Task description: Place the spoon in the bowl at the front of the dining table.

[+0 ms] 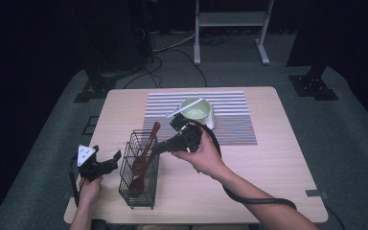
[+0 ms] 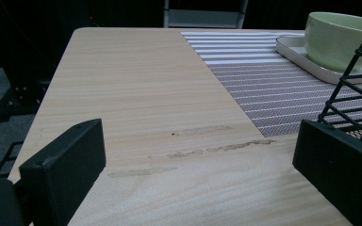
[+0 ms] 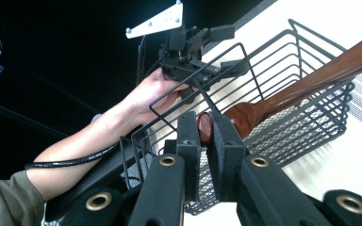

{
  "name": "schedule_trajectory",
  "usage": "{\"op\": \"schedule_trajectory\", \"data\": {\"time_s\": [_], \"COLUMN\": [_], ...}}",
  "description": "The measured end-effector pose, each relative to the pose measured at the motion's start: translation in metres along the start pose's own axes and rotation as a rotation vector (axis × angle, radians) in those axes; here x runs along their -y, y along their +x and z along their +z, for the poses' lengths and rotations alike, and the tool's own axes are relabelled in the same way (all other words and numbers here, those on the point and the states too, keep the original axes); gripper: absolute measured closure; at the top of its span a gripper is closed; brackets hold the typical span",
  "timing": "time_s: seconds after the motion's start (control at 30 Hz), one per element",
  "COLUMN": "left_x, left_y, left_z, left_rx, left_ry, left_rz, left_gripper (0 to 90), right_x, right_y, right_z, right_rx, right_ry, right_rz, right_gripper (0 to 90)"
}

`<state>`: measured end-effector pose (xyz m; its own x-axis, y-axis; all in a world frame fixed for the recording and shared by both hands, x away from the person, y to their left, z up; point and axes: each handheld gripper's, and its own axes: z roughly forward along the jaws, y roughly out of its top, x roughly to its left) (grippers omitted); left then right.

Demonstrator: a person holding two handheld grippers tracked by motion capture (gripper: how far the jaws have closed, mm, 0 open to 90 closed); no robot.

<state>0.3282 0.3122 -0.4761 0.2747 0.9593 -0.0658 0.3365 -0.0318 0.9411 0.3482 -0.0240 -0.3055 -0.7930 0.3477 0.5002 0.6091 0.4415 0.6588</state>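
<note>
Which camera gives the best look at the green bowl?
The high view: the green bowl shows whole on its white tray, interior visible. The left gripper view catches its side, cut off behind the basket's wires.

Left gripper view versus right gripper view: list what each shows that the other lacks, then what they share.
Left gripper view: the left gripper, jaws open with nothing between, and a green bowl on a white tray. Right gripper view: the right gripper shut on a wooden utensil, a wooden spoon, the left hand. Shared: black wire basket, wooden table.
</note>
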Motion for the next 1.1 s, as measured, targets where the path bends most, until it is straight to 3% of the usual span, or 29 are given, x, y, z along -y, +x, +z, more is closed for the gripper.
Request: {"op": "schedule_trajectory", "data": {"time_s": [1.1], "left_x": [0.000], "left_y": [0.000], "left_z": [0.000], "left_rx": [0.001], "left_ry": [0.001], "left_rz": [-0.002], "left_gripper": [2.2], "right_x": [-0.007], "right_y": [-0.001], "right_z": [-0.045], "right_rx": [-0.044], "right_ry": [-0.096], "right_rz": [0.041], "right_gripper": [82.6]}}
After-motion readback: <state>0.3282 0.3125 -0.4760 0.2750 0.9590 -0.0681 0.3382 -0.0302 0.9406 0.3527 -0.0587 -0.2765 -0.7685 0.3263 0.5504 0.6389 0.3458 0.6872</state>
